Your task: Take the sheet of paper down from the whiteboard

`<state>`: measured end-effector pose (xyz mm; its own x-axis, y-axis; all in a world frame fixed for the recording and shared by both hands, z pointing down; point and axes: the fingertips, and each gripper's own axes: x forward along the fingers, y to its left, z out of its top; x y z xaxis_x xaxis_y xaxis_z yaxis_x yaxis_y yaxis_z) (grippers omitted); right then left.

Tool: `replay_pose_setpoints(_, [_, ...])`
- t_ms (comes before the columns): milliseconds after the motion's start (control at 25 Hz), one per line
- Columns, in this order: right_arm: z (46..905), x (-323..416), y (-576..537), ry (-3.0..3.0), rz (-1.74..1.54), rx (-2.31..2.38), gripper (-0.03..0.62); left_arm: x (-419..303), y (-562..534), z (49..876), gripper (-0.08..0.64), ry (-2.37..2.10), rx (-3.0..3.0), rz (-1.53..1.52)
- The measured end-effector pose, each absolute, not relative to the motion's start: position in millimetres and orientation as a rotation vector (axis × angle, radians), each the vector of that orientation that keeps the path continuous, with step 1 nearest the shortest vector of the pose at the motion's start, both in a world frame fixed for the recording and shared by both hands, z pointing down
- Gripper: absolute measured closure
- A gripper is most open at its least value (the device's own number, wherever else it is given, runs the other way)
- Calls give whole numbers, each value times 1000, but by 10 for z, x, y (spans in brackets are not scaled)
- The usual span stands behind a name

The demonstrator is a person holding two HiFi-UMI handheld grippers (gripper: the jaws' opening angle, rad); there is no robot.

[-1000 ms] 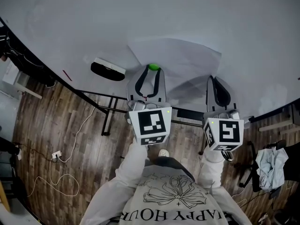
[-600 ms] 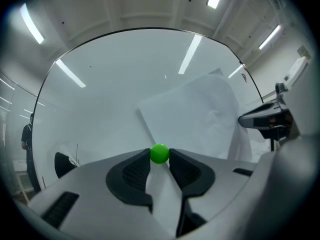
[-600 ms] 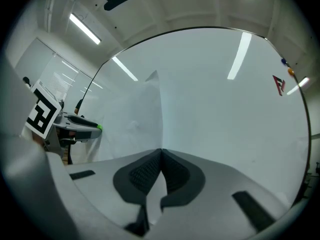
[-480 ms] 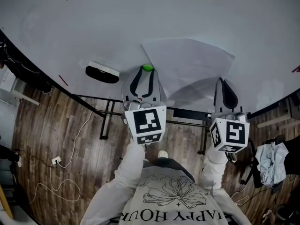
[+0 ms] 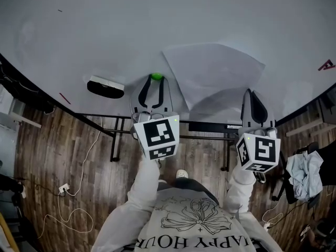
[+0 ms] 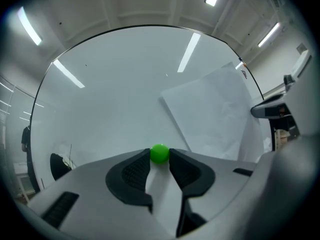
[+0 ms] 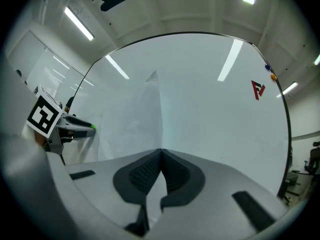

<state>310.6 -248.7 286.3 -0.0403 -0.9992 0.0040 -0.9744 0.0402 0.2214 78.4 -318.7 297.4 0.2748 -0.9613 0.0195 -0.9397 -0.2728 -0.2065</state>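
The white sheet of paper (image 5: 212,72) lies loosely against the whiteboard (image 5: 157,25), its lower right part bowed away from the board. My right gripper (image 5: 251,94) is shut on the paper's lower right edge; in the right gripper view the sheet (image 7: 132,126) runs left from the closed jaws. My left gripper (image 5: 154,81) is level, with its tips at the board just left of the paper. It is shut on a small green round magnet (image 6: 159,153), pinched between both pads. The paper (image 6: 210,119) is apart from the magnet.
A black and white eraser (image 5: 105,86) sits on the board left of my left gripper. A red mark (image 5: 325,65) is at the board's right end. Below are the board's black frame (image 5: 210,126), a wooden floor with cables (image 5: 79,161), and a chair with cloth (image 5: 304,180).
The paper has slid to the right with my right gripper and come off the green magnet, which earlier sat at its lower left edge. My left gripper has kept still with the magnet.
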Motion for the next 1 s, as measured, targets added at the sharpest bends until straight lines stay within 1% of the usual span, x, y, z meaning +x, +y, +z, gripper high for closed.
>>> replay_pose_setpoints(640, [2714,3043,-2240,-2150,-259,2117,591,766,-2968,2923,442,1762,-2408,-111])
replay_pose_setpoints(1000, [2566,2743,-1875,-2036,-278,2289,591,469,-2677,2801,444,1663,-2502,-14])
